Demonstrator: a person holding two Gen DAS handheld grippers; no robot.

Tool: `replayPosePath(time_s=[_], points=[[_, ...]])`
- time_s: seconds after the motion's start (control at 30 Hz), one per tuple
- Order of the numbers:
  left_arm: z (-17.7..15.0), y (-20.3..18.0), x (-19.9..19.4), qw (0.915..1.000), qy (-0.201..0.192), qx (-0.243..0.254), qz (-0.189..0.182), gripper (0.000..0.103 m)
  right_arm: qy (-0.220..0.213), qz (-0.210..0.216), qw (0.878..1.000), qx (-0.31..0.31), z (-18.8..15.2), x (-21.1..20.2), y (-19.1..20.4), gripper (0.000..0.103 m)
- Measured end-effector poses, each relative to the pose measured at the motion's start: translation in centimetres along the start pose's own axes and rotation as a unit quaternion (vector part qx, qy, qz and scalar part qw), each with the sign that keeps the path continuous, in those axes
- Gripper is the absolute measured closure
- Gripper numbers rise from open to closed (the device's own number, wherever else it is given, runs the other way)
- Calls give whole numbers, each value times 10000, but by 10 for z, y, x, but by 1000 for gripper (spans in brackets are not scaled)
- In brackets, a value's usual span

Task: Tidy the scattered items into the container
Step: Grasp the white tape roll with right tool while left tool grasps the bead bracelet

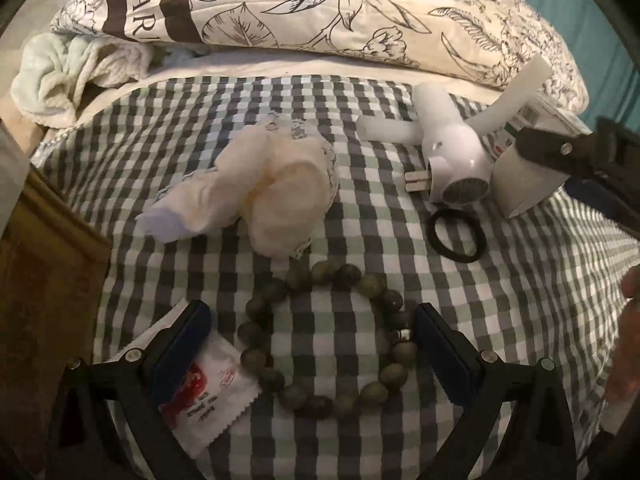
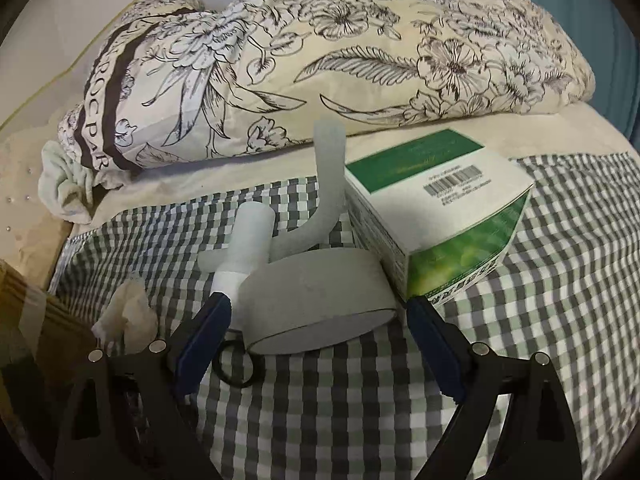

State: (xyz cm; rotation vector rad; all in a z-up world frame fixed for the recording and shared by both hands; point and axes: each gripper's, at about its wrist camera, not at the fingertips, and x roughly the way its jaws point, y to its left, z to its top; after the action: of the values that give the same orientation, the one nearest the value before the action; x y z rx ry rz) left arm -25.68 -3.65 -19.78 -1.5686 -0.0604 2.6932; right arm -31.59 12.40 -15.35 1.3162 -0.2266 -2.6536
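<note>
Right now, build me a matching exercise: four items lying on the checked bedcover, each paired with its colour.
Items:
1. round bead bracelet
2. elastic hair tie
3. plastic hair dryer
4. barcoded cardboard box

Colours:
A. black
B. green and white
C. olive green
D. white

Pairs: 1-C, 2-A, 3-D, 4-B

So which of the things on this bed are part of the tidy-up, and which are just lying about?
Part of the tidy-up:
bead bracelet
sachet
hair tie
hair dryer
crumpled cloth
round tub, perhaps the container
green box, possibly

Just lying about:
floral pillow
pale towel
checked sheet
</note>
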Motion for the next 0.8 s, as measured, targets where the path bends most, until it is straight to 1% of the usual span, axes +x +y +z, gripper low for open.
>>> replayPosePath(time_s=[0.1, 0.23, 0.27, 0.33, 0.37, 0.43, 0.47, 0.5, 0.53, 0.57, 0.8], points=[[1, 1, 1, 9999, 4, 39, -119, 3, 95, 82, 9998, 141, 1, 9, -4, 13], [-1, -2, -3, 9996, -7, 141, -252, 16, 230, 114, 9995, 205, 2, 20, -6, 13], [-1, -3, -4, 9994, 2, 177, -281, 18, 253, 106, 9994, 200, 2, 23, -5, 13], [-2, -5, -7, 9990, 20, 228, -374, 32, 234, 145, 9994, 202, 2, 26, -5, 13], [-3, -6, -9, 9987, 15, 270, -431, 37, 210, 150, 9995, 190, 2, 26, -5, 17], [-4, -8, -12, 9982, 5, 351, -482, 59, 182, 121, 9997, 67, 2, 23, -3, 17], [-5, -8, -13, 9978, 8, 375, -544, 63, 151, 56, 9999, -20, 2, 20, -1, 17], [-5, -8, -15, 9977, 4, 352, -588, 72, 108, 14, 9999, -111, 1, 17, 1, 17], [-5, -8, -15, 9974, 16, 320, -641, 76, 63, -12, 9998, -184, -1, 12, 2, 17], [-5, -6, -17, 9972, 28, 263, -704, 80, 14, -18, 9997, -231, -1, 8, 3, 17], [-9, -7, -32, 9967, -17, 168, -791, 80, -134, 62, 9997, -210, -5, -25, -5, 17]])
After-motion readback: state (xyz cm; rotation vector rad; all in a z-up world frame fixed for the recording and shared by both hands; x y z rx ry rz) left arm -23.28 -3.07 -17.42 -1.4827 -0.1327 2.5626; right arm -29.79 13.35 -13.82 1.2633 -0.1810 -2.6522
